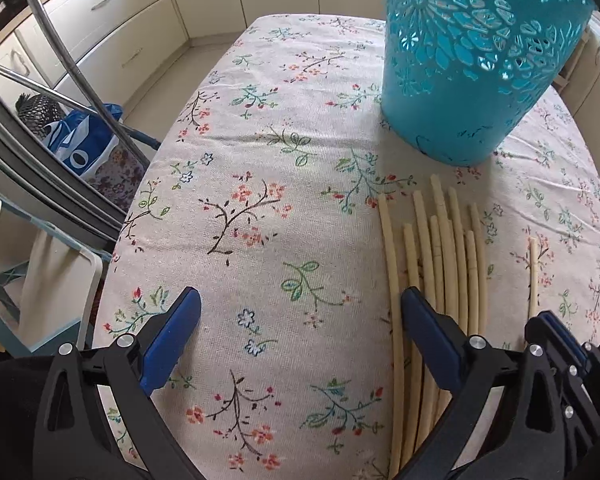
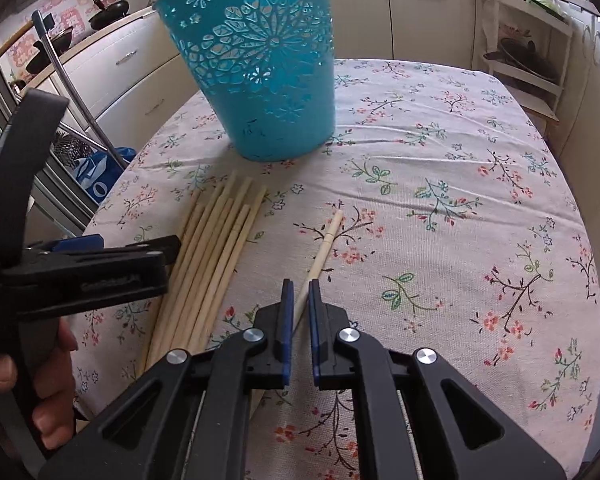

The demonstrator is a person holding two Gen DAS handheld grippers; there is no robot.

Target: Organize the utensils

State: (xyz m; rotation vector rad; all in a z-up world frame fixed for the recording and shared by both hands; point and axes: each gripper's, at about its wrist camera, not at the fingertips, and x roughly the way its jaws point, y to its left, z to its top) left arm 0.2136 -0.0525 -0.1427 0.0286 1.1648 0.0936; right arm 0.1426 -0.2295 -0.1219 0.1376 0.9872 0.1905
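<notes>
Pinching the lone chopstick (image 2: 324,252) low down, the right gripper (image 2: 299,296) holds something light, stiff and slippery; left gripper (image 1: 300,312) gapes empty.

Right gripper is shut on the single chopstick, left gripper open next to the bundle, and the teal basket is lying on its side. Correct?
Not quite: the teal basket stands upright on the tablecloth, as the right wrist view shows. The rest holds: the right gripper is shut on the single chopstick, and the left gripper is open next to the bundle.
</notes>
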